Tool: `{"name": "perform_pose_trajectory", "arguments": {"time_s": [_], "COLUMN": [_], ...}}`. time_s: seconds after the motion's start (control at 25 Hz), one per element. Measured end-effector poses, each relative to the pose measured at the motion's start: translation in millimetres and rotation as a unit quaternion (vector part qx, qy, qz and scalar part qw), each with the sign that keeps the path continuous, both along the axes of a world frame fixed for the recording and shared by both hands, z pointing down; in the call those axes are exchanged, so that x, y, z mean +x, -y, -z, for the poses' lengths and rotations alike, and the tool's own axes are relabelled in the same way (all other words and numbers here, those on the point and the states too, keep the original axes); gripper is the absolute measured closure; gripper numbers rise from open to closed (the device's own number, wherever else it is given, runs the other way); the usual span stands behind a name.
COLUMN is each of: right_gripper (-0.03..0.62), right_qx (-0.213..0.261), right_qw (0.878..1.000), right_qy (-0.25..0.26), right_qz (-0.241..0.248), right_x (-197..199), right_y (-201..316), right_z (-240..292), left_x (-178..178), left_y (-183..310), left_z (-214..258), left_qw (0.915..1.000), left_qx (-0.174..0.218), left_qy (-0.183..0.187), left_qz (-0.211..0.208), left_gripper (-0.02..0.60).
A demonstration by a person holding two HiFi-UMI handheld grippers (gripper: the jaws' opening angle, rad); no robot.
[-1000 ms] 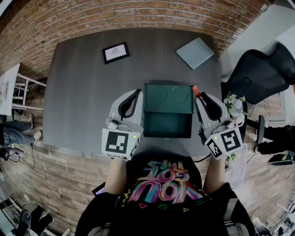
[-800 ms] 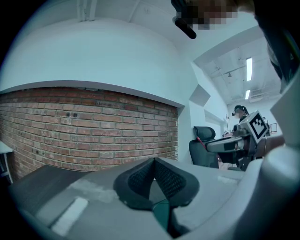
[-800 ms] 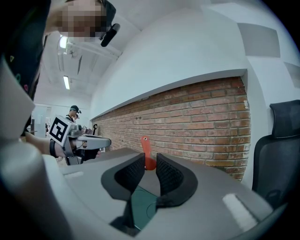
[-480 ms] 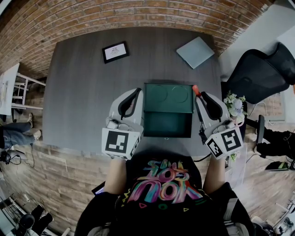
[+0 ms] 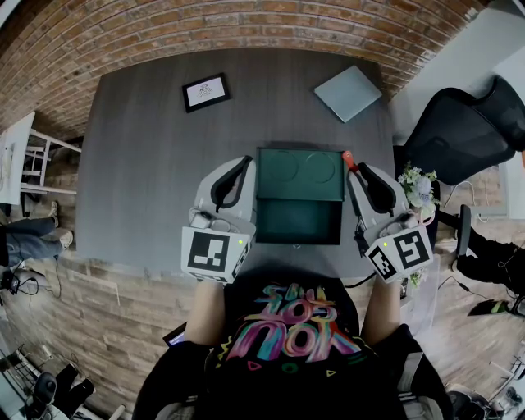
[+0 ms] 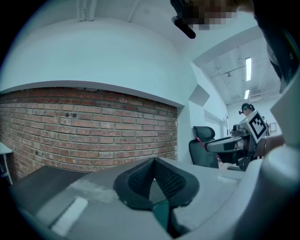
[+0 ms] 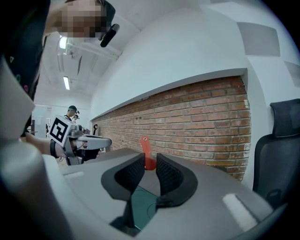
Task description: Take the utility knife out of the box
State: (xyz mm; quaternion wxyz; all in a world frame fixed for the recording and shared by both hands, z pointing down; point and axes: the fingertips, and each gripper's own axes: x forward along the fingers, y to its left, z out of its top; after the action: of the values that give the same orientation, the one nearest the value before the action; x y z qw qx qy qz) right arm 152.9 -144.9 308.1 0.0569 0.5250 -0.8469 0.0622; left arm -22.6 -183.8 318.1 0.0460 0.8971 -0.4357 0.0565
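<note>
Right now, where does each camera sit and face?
Head view: on the person's head, facing down onto table, box, left gripper, right gripper, forearms.
Left gripper view: on that gripper, along its shut jaws toward the brick wall.
Right gripper view: likewise, along jaws gripping the utility knife.
Shared: each gripper view shows the other gripper.

Your dark grey rectangular desk [image 5: 148, 180], red brick wall [image 5: 246, 25] beyond its far edge, black mesh office chair [image 5: 459, 131] off its right edge, wood-plank floor [image 5: 107, 328] around you.

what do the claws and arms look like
The left claw and right claw are pale grey moulded shells with black textured pads. Each carries a cube with black-and-white square markers. The person wears a black short-sleeved shirt with colourful lettering.
</note>
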Motion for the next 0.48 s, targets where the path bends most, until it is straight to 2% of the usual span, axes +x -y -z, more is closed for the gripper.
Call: {"name": "perform_pose_trajectory", "arguments": {"time_s": [0.2, 0.48], "right_gripper": [0.519, 0.519], "right_qx": [0.001, 0.003], "right_qw": [1.0, 1.0], "right_qy": [0.0, 0.001], "right_qz": [0.0, 0.002], "right_x": [1.4, 2.6], "right_y": [-0.4, -0.9], "right_z": [0.7, 0.5], "left_x": [1.2, -0.5], "left_y": [3.6, 8.7], "left_z": [4.5, 9.6], "left_qw": [1.0, 0.9994], "left_qx": [0.002, 0.031], "left_qy": [-0.001, 0.009], "left_qz": [0.001, -0.014], "left_gripper": [0.58, 0.58]}}
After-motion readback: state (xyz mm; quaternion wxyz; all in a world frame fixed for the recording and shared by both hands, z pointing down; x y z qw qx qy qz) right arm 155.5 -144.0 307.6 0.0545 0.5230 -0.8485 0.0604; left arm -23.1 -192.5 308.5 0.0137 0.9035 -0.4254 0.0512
